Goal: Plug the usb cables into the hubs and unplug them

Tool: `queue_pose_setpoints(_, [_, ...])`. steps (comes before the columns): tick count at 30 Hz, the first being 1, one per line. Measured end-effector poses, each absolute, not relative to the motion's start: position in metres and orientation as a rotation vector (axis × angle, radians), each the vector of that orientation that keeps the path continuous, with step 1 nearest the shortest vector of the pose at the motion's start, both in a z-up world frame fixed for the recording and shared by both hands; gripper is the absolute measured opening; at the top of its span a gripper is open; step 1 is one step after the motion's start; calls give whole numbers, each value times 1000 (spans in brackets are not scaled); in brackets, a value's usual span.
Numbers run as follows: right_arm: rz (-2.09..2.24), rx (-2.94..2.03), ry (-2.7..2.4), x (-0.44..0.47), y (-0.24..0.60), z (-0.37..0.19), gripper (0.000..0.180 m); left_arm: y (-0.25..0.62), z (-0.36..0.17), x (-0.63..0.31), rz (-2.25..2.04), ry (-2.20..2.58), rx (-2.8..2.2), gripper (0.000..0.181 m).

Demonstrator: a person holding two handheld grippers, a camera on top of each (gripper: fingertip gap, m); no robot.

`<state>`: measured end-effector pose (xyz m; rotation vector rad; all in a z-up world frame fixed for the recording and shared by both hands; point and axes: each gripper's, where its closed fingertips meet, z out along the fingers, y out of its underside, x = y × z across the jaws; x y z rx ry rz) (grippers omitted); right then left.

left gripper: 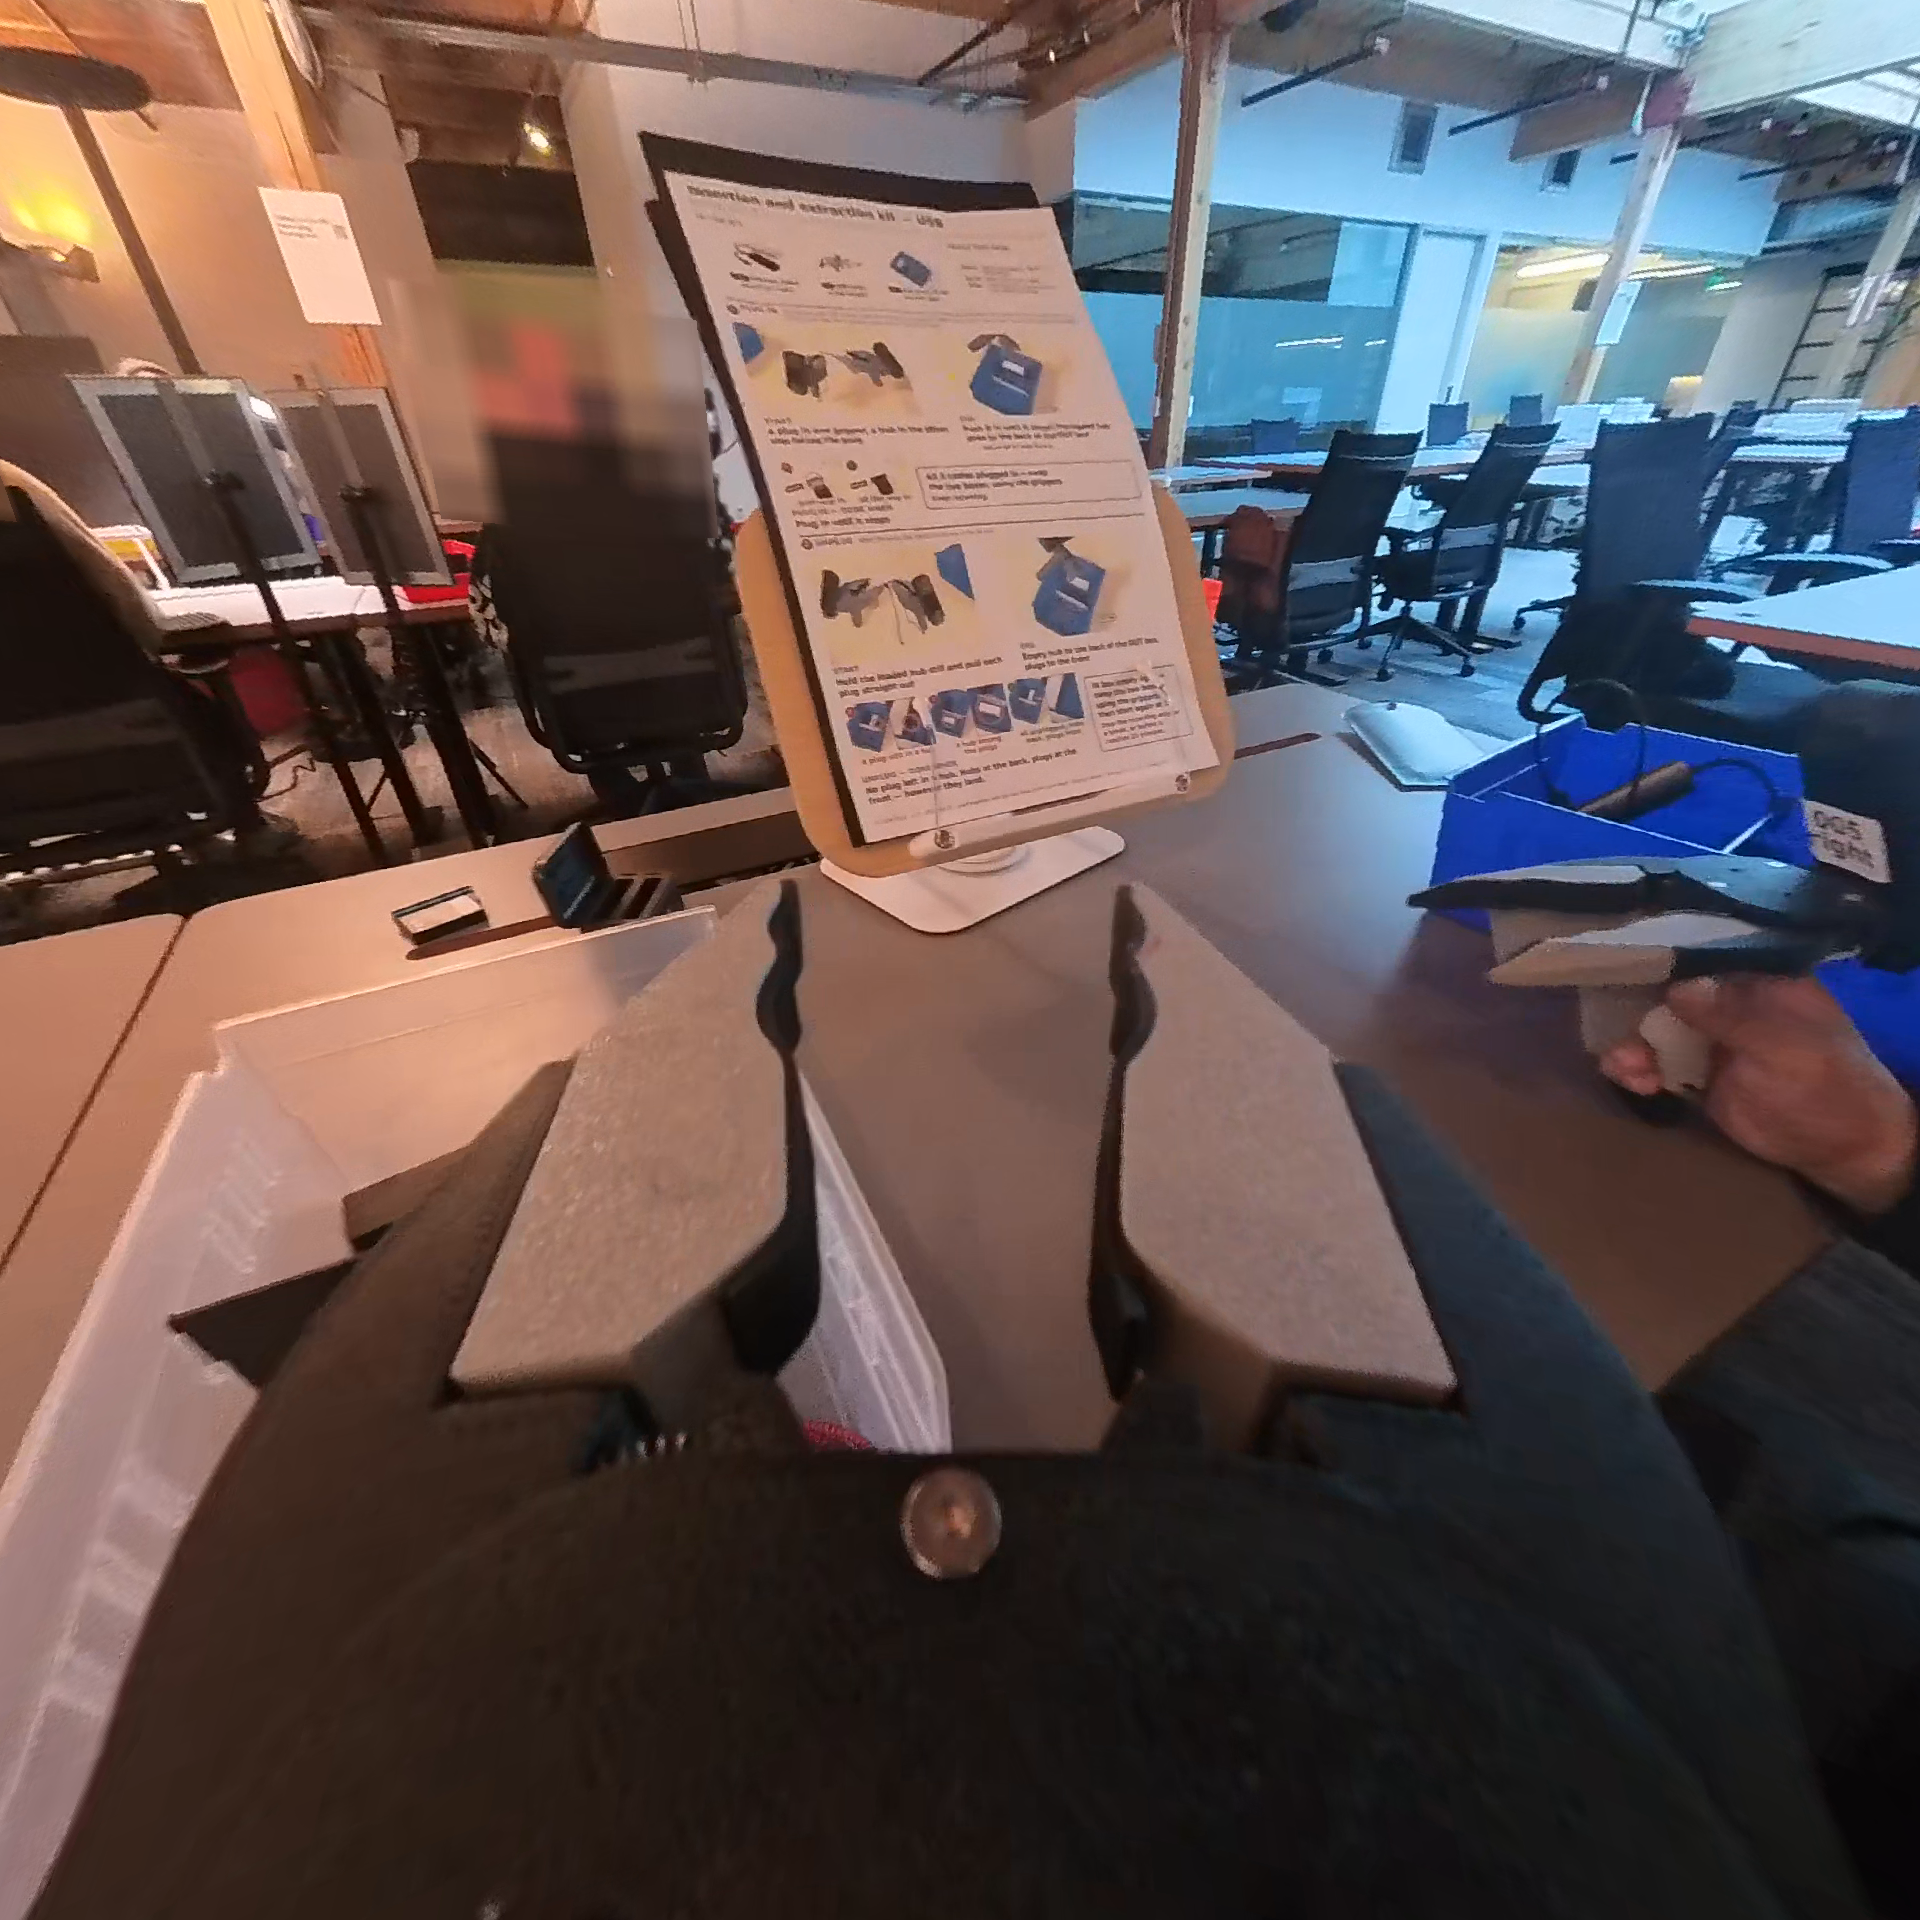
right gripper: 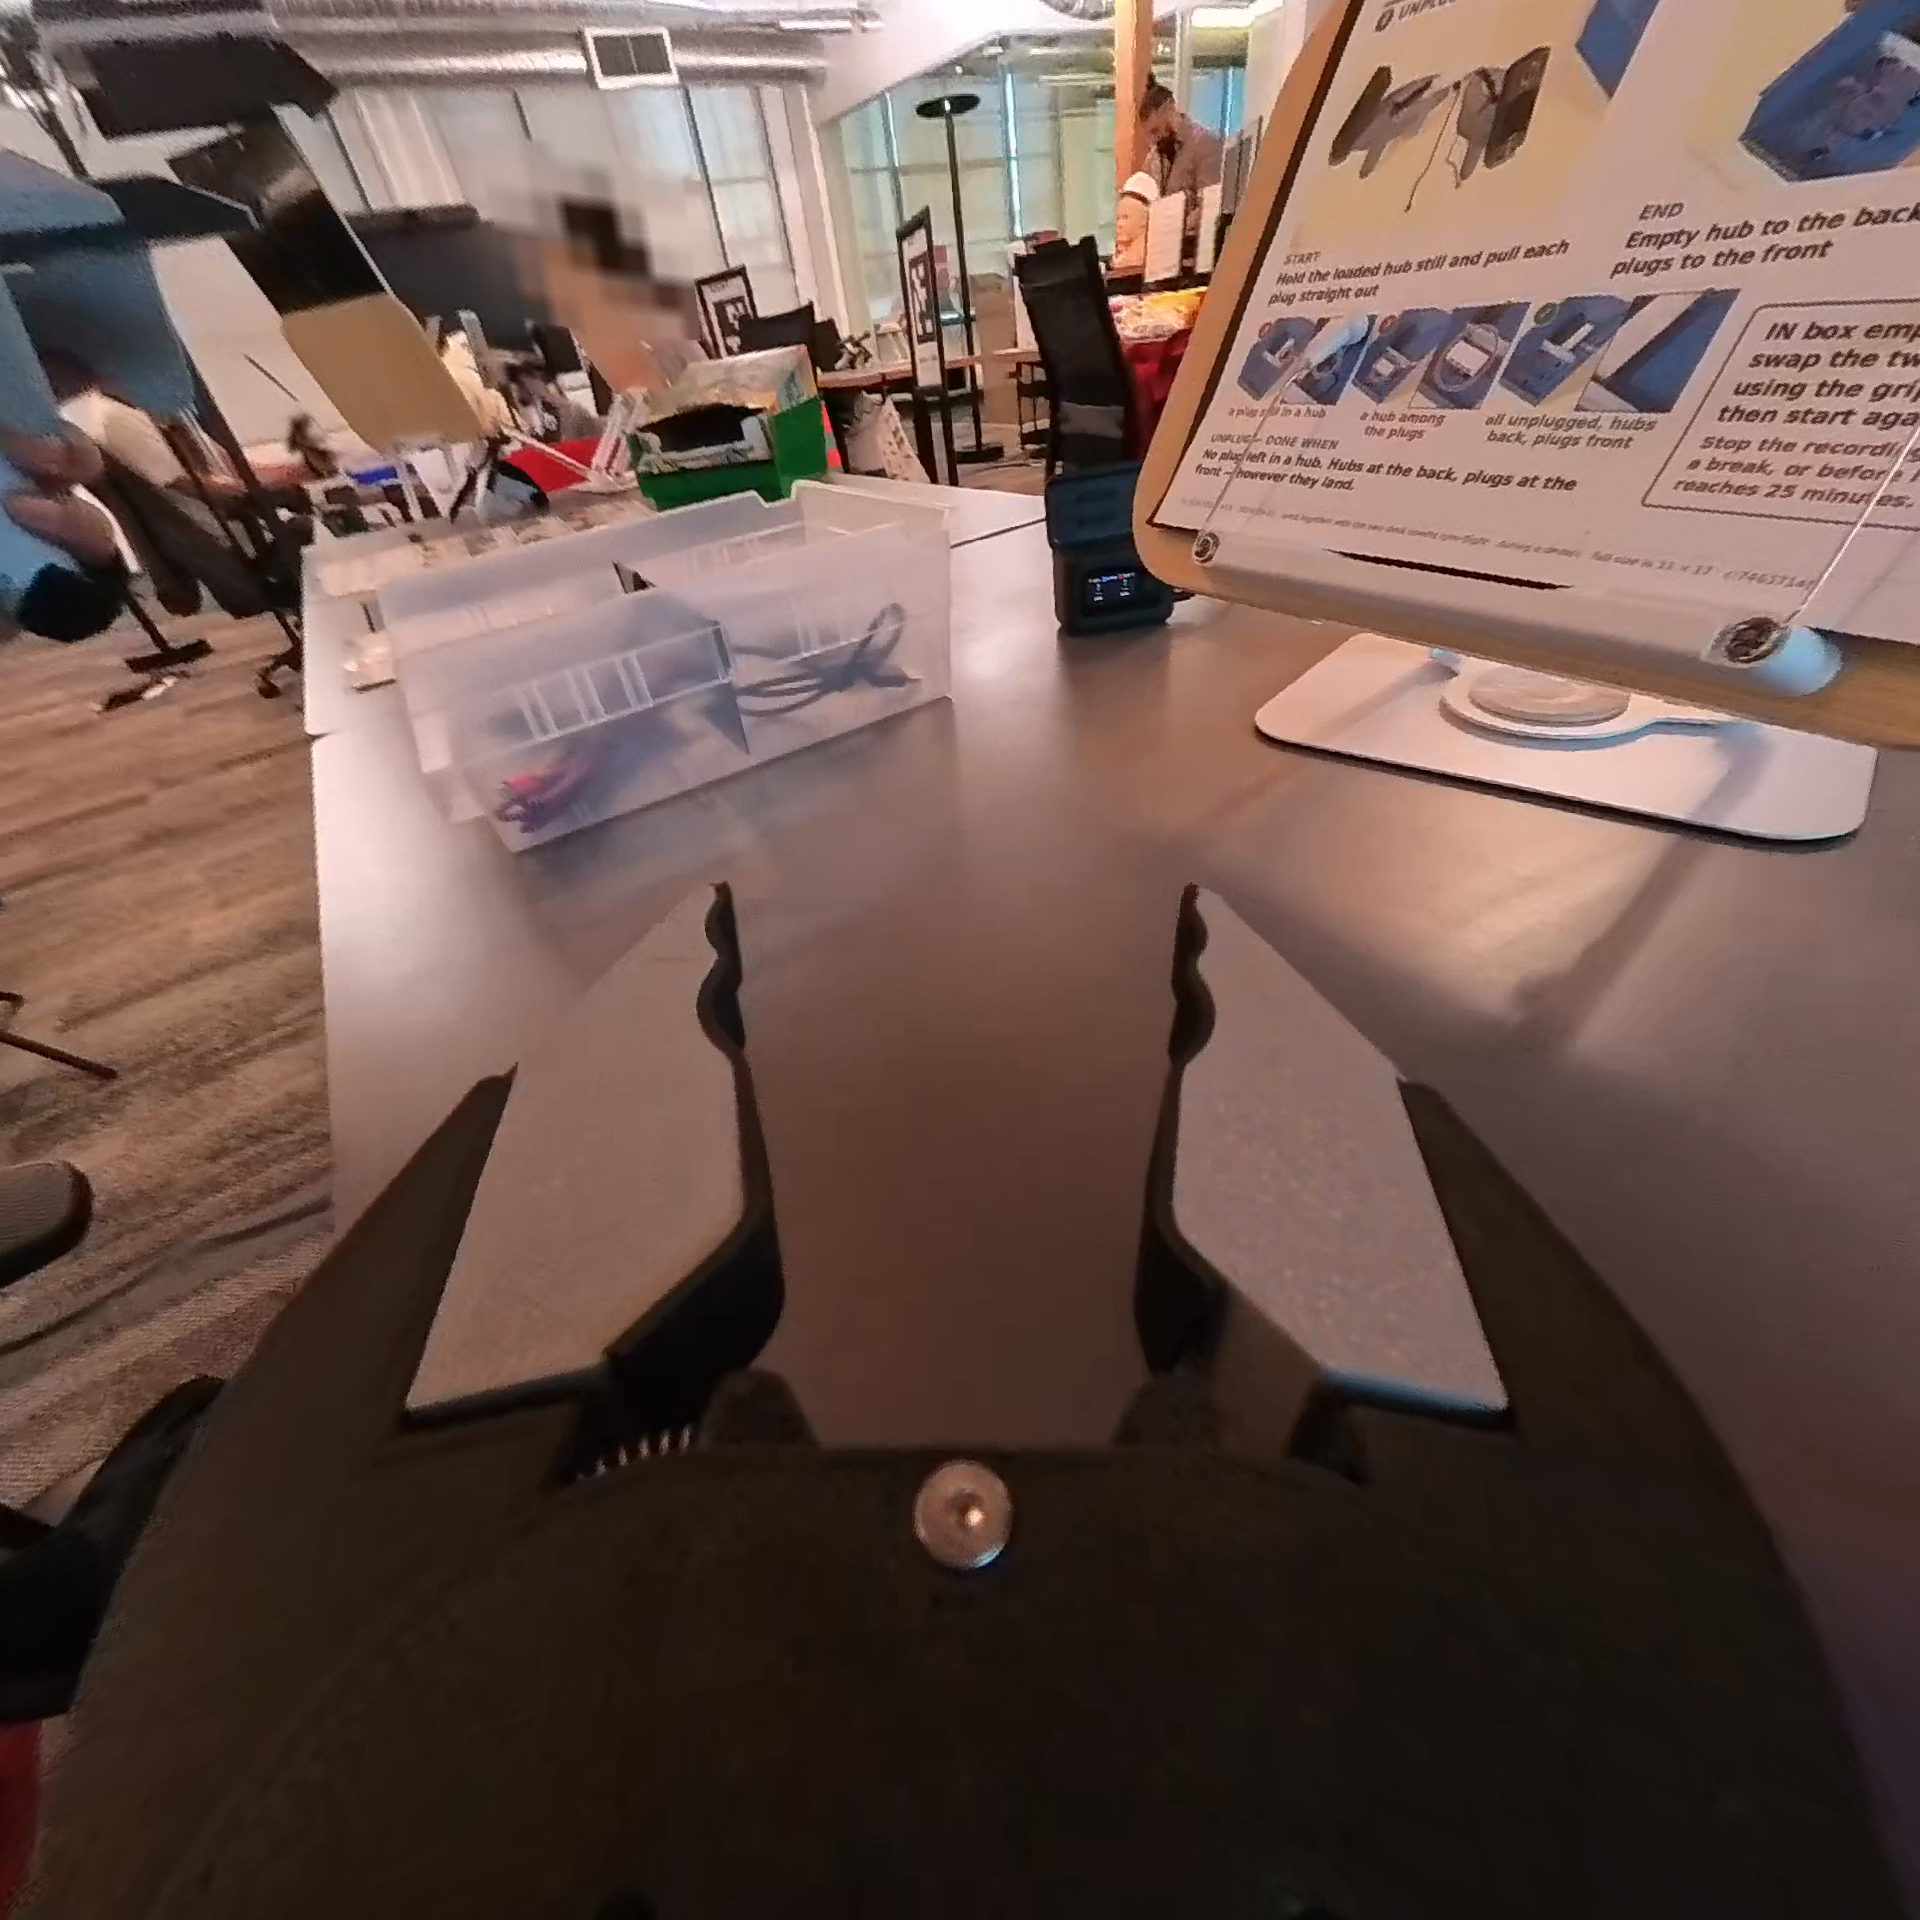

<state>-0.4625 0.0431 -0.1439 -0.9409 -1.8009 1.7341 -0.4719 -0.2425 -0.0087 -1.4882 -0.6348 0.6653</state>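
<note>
My left gripper (left gripper: 956,920) is open and empty, held above the dark table (left gripper: 987,1091) over the right edge of a clear plastic bin (left gripper: 281,1081). A blue bin (left gripper: 1507,821) at the right holds a dark hub with a black cable (left gripper: 1642,790). My right gripper (left gripper: 1460,935), held by a hand, hovers in front of the blue bin. In the right wrist view the right gripper (right gripper: 954,920) is open and empty above the bare table. The clear bin (right gripper: 883,582) stands ahead of it on the left, with black USB cables (right gripper: 821,675) and coloured cables (right gripper: 540,790) inside.
An instruction sheet on a wooden board with a white stand (left gripper: 977,873) is at the table's far middle; its base also shows in the right wrist view (right gripper: 1558,769). A small dark device with a screen (right gripper: 1107,582) stands beside it. A green box (right gripper: 727,447) sits behind the clear bin.
</note>
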Motion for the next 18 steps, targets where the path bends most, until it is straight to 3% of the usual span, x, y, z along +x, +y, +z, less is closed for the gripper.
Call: queue_pose_setpoints(18, [1723,-950,-1817,-464,41,-148,81,-283,-8,-483,692,-730,-1430,60])
